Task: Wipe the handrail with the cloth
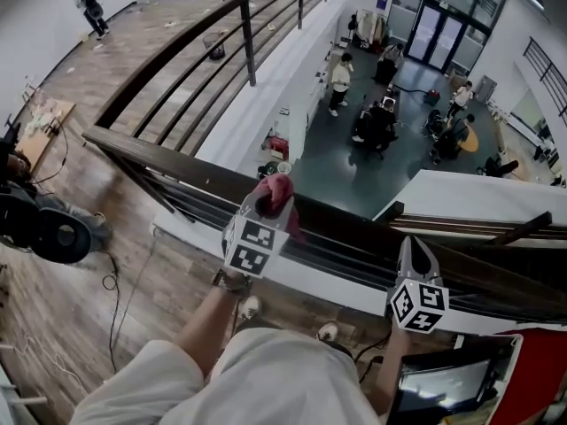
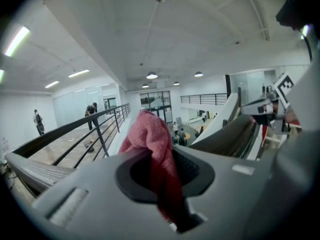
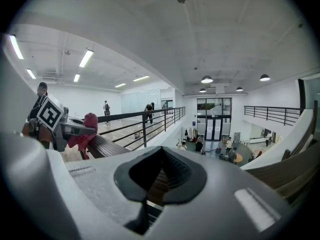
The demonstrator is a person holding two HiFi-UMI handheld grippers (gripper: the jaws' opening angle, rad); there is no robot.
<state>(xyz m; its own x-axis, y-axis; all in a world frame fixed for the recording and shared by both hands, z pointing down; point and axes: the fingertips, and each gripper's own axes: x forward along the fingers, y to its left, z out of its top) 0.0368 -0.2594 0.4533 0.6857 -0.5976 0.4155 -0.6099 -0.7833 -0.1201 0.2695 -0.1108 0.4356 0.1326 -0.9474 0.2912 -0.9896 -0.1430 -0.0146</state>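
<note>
The left tool [image 1: 266,204] is clamped on the red cloth [image 1: 277,191], which sits bunched on top of the handrail [image 1: 168,159]. The right tool [image 1: 415,253], jaws together on nothing, hangs over the handrail to the cloth's right. No wiped stretch shows on the handrail, so most of the wiping is probably still to do.
</note>
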